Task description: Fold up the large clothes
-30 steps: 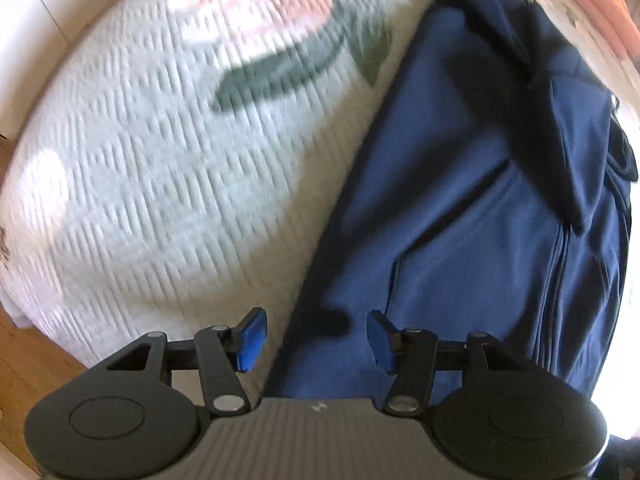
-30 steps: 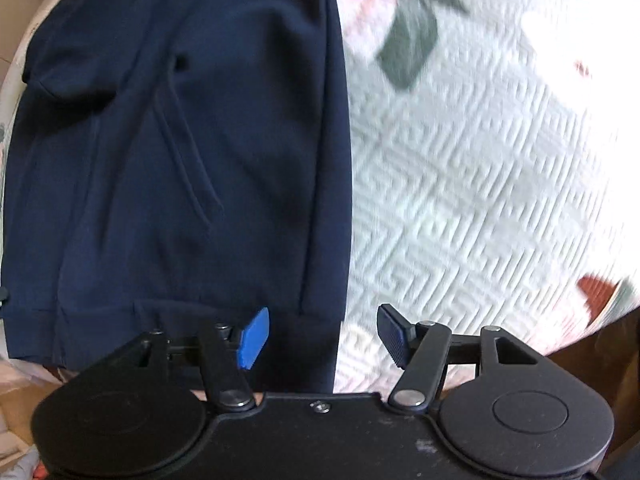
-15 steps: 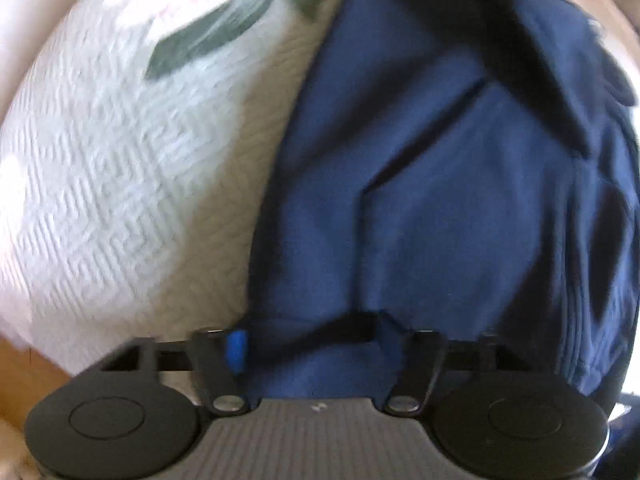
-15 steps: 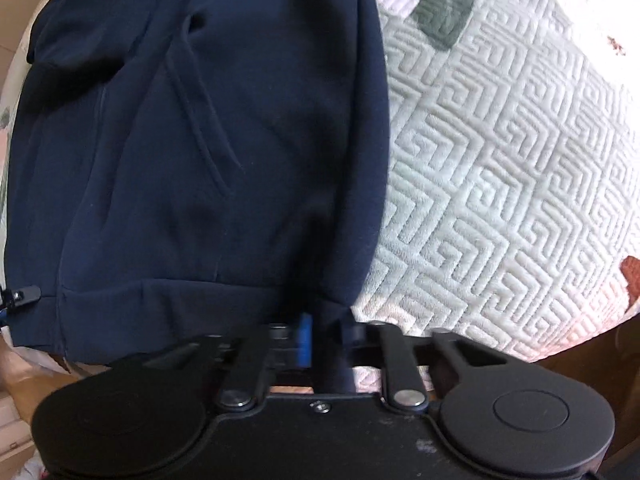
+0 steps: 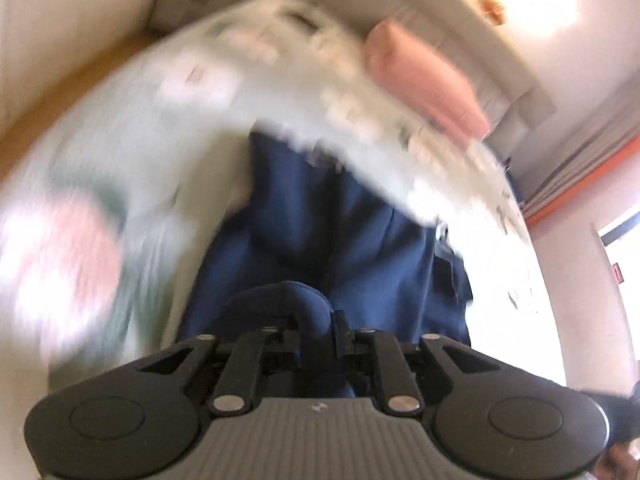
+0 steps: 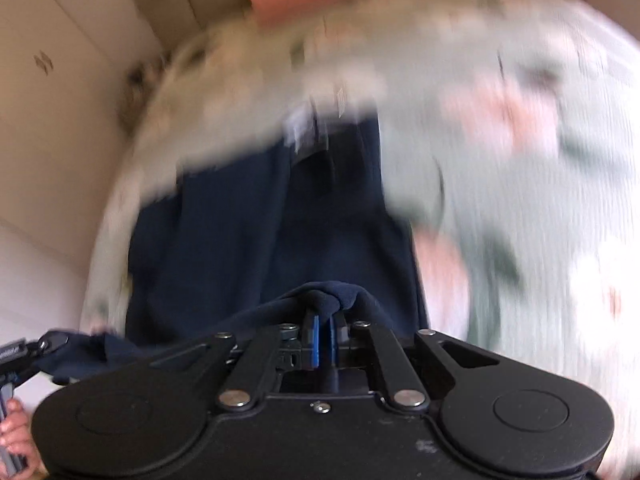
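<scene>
Left wrist view, heavily blurred: the left gripper (image 5: 318, 330) was clamped on a bunched fold of the navy garment (image 5: 360, 240), its jaws having just closed onto the cloth. The rest of the garment hung down toward the bed (image 5: 132, 152), which had a pale quilted cover with pink flowers and a pink pillow (image 5: 428, 80) at its far end. In the right wrist view, the right gripper (image 6: 324, 332) was likewise pinched tight on a fold of the same garment, its blue pads (image 6: 315, 340) nearly together. A person's hand (image 6: 16, 436) showed at lower left.
</scene>
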Demonstrator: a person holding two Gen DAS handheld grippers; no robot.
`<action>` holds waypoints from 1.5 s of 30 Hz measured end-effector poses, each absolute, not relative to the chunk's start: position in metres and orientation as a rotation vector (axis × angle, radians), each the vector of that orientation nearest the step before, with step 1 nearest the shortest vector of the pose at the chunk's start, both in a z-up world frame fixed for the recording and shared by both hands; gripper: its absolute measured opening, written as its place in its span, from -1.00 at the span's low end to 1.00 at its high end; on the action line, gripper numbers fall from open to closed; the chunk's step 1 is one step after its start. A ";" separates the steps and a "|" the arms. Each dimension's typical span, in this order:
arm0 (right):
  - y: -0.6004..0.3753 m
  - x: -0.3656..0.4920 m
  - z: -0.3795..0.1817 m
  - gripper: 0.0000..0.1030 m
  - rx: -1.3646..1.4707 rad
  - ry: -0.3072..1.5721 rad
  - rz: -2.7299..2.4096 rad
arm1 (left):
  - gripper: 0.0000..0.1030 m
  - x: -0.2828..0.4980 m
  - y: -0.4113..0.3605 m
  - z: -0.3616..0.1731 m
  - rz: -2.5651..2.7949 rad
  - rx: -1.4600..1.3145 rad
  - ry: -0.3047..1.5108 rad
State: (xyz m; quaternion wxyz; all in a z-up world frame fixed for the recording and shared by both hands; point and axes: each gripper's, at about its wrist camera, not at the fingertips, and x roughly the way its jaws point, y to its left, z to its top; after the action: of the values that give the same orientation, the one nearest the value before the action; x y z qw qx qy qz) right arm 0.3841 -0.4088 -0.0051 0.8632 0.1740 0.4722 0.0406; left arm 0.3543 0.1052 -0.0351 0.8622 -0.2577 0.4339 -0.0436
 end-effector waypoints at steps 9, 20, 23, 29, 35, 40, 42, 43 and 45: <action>-0.393 0.415 -0.017 0.35 0.304 0.887 -0.050 | 0.32 0.420 0.137 -0.034 -0.021 -0.465 0.802; -0.348 0.477 -0.070 0.34 0.040 0.928 0.010 | 0.35 0.497 0.113 -0.093 -0.158 -0.197 0.941; -0.347 0.500 -0.091 0.31 0.019 0.941 0.020 | 0.35 0.512 0.107 -0.106 -0.147 -0.133 0.965; -0.351 0.532 -0.126 -0.24 0.009 0.965 0.063 | 0.34 0.525 0.100 -0.125 -0.133 -0.108 1.003; -0.360 0.547 -0.140 -0.23 0.024 0.999 0.075 | 0.35 0.532 0.096 -0.132 -0.122 -0.102 1.020; -0.362 0.550 -0.154 -0.15 0.013 1.051 0.127 | 0.35 0.541 0.095 -0.147 -0.109 -0.139 1.062; -0.363 0.551 -0.157 -0.03 0.012 1.057 0.135 | 0.35 0.543 0.093 -0.152 -0.106 -0.140 1.074; -0.363 0.552 -0.157 -0.03 0.023 1.063 0.146 | 0.33 0.543 0.092 -0.154 -0.106 -0.139 1.078; -0.360 0.550 -0.156 -0.14 0.025 1.061 0.174 | 0.16 0.543 0.089 -0.158 -0.113 -0.140 1.078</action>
State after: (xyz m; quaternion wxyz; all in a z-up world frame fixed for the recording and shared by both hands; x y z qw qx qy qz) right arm 0.5499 -0.3604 -0.1564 0.8589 0.0117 0.5053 0.0829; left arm 0.5428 0.0893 -0.1579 0.8545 -0.0666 0.5124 -0.0536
